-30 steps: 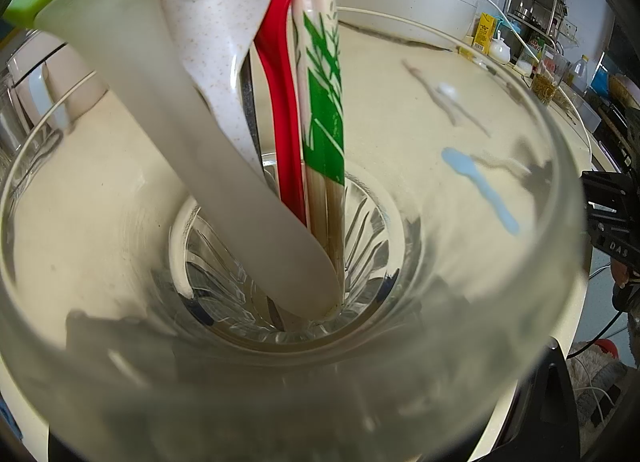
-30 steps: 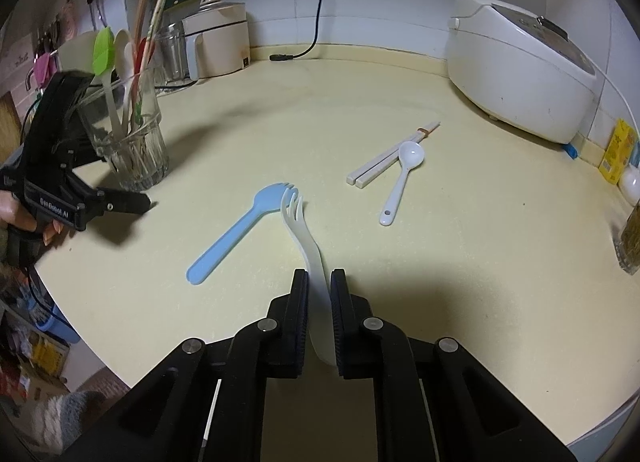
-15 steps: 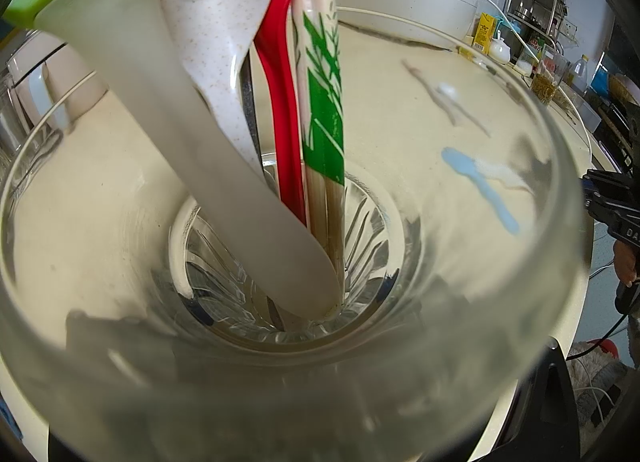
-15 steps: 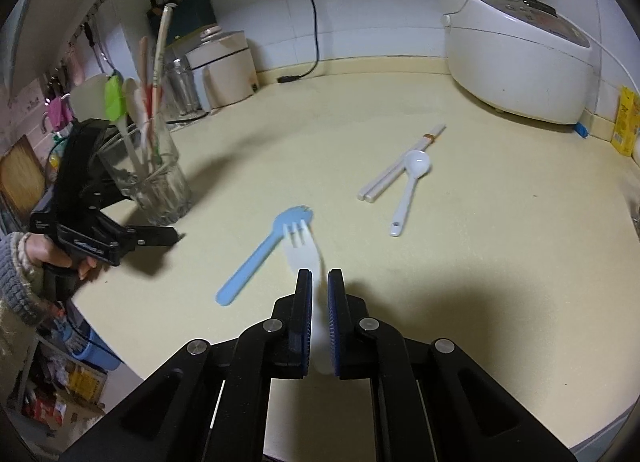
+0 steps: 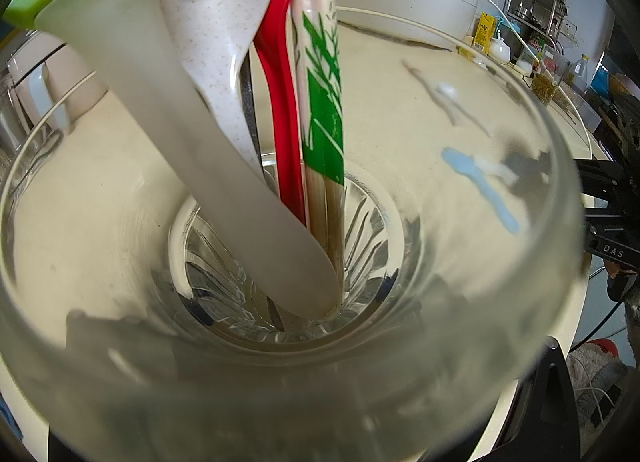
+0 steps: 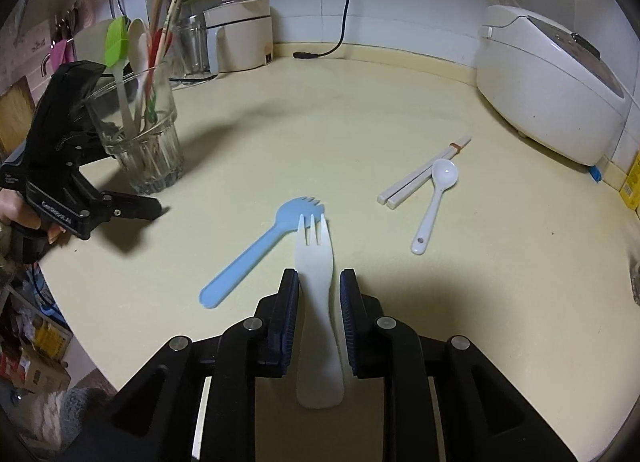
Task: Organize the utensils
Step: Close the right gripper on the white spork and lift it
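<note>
Right gripper [image 6: 319,282] angled down at counter [image 6: 360,110], jaws just opened, now apart. White fork [image 6: 316,290] flat between the pads, left pad touching or nearly so, right pad clear, tines overlapping blue spork [image 6: 256,250]. Left gripper [image 6: 132,182] low beside glass cup [image 6: 140,130], one finger at the base; grip cannot be told. Chopsticks [image 6: 420,174] and white spoon [image 6: 434,202] further right.
</note>
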Tool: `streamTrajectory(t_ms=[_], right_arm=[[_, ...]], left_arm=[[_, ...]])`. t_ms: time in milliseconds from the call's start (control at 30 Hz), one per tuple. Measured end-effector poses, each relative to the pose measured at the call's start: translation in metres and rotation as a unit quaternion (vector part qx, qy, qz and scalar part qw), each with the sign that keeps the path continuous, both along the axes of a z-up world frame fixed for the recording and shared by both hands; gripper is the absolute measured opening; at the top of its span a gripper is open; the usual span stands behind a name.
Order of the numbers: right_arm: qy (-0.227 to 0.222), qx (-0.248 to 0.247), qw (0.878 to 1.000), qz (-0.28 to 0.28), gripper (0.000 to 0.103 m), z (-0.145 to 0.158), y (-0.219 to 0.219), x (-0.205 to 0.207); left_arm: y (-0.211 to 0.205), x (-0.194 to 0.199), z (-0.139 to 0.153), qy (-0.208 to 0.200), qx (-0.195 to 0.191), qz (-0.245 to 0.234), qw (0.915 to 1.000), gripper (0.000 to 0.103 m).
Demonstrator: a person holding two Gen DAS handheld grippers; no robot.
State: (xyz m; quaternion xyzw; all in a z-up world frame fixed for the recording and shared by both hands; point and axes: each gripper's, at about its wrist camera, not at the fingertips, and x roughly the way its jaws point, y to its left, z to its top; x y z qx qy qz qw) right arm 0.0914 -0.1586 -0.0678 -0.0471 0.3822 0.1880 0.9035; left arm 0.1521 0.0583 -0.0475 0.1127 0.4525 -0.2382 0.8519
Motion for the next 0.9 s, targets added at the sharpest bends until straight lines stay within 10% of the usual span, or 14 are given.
streamTrajectory(t_ms=[900], right_arm=[[-0.017,0.053,0.998,-0.026,0.017,0.011,-0.013,-0.011]], left_arm=[[0.0,0.0,0.0,0.0,0.0,0.0,1.0,0.102]])
